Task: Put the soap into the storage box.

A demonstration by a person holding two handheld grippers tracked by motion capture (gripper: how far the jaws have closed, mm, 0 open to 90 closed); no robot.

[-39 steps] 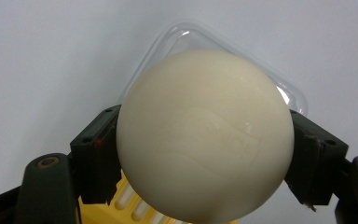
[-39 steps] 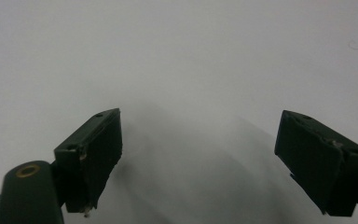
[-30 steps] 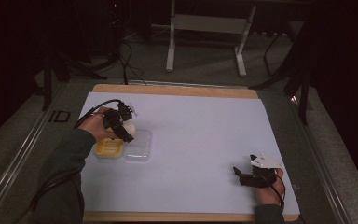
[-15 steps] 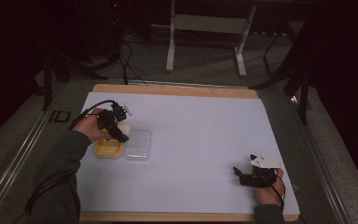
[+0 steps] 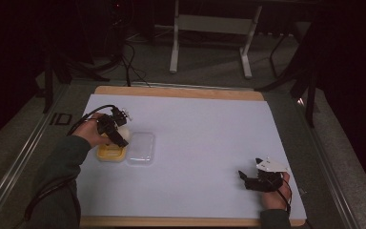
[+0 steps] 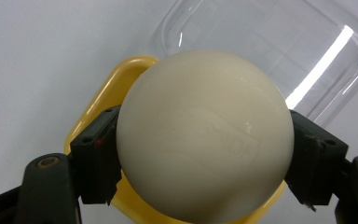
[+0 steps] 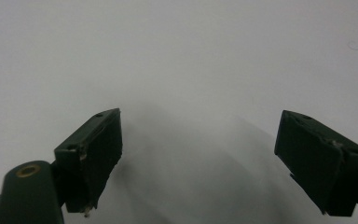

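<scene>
Left gripper view shows the left gripper [image 6: 205, 154] clamped on the cream ball [image 6: 205, 135] directly above the yellow container [image 6: 98, 100], clear lid [image 6: 270, 51] just beside it, while the right gripper [image 7: 209, 158] gapes empty, well apart.

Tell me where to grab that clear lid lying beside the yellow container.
Take the clear lid by its long right edge, coming in low from the bare table side. It lies flat, so only the thin rim offers a pinch, and the yellow container blocks its left.
</scene>
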